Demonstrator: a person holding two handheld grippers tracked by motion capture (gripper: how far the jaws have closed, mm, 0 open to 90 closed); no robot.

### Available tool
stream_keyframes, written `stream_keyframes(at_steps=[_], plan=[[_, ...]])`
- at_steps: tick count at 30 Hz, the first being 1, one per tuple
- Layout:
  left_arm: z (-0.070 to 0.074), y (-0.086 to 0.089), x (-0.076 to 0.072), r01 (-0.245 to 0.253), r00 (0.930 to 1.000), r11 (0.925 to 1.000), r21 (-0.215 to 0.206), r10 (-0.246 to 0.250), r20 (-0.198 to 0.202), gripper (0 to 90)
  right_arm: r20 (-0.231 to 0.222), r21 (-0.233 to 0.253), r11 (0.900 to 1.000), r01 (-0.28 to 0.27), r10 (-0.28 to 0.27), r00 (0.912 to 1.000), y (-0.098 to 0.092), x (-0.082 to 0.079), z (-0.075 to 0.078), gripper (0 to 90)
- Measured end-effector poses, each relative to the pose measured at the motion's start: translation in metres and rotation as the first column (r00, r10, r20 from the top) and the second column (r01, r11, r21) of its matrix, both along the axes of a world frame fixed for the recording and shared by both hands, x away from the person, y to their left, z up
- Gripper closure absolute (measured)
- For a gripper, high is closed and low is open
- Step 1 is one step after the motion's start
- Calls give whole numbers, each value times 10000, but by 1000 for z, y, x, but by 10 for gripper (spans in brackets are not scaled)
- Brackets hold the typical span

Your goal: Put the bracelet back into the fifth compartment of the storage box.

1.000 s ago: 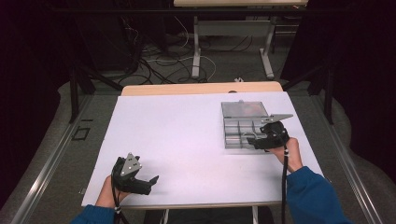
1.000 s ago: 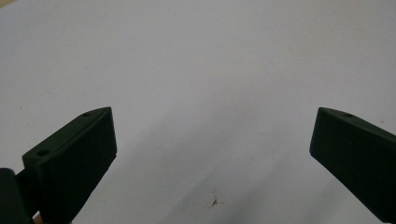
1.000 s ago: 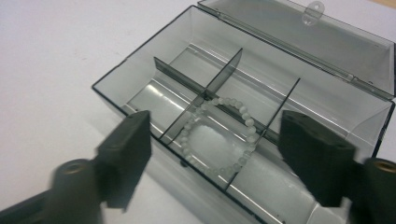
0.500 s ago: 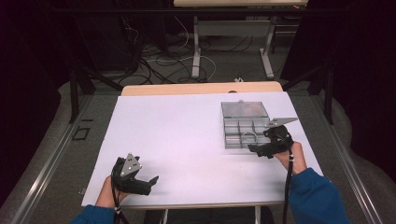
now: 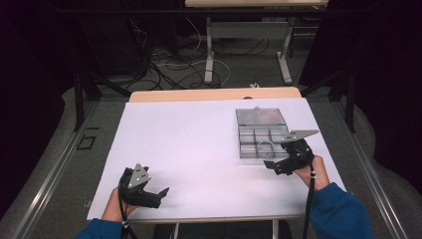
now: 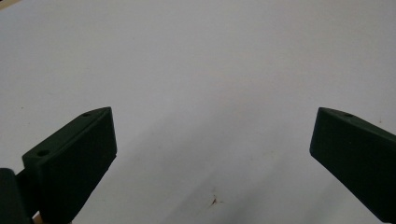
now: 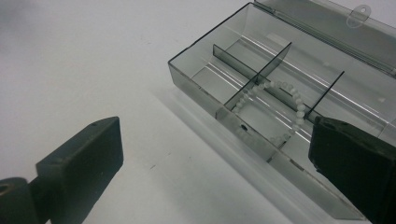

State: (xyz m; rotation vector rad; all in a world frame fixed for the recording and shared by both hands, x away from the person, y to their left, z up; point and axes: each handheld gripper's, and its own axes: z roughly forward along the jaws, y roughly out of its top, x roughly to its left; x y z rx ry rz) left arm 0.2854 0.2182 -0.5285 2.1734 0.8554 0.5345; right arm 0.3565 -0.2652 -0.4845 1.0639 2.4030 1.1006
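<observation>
A clear grey compartment box (image 5: 247,130) lies open on the right of the white table, its lid (image 5: 260,116) folded back flat. A white bead bracelet (image 7: 275,109) rests in the middle front compartment and shows as a faint ring (image 5: 265,146) in the high view. My right gripper (image 5: 275,167) is open just in front of the box's near edge. In the right gripper view its jaws (image 7: 215,140) stand wide apart with nothing between them, and the box (image 7: 196,77) lies just ahead. My left gripper (image 5: 158,196) is open and empty near the front left, over bare table (image 6: 212,126).
The white table top (image 5: 199,144) has a wooden strip (image 5: 214,94) along its far edge. A small brown speck (image 6: 214,201) marks the surface under the left gripper. Cables and desk legs (image 5: 209,55) stand on the floor beyond the table.
My right gripper has drawn back from over the box toward the near edge of the table. The left gripper has stayed where it was.
</observation>
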Motion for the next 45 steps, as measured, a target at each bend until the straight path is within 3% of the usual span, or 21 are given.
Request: stream_keyframes(at_steps=[12, 23, 31, 41, 42, 45], plan=[[0, 0, 0, 17, 10000, 10000, -2, -17, -22, 3, 162, 57, 9997, -246, 245, 9996, -8, -28, 1, 9], [-1, -1, 0, -1, 10000, 10000, -53, 1, -41, 3, 271, -50, 9991, -420, 421, 9987, -15, -44, -4, 0], [-1, -1, 0, -16, 10000, 10000, -39, 16, -73, 3, 410, -100, 9986, -511, 515, 9978, -18, -58, -13, 0], [-1, -1, 0, 34, 9999, 10000, -14, -34, -122, 3, 93, -246, 9976, -646, 648, 9979, -23, -71, -26, 0], [-1, -1, 0, 49, 9999, 10000, -24, -49, -119, 3, 335, -219, 9982, -559, 566, 9978, -23, -71, -27, 0], [-1, -1, 0, 46, 9999, 10000, 10, -46, -92, 3, 289, -230, 9984, -524, 530, 9982, -23, -71, -28, 0]])
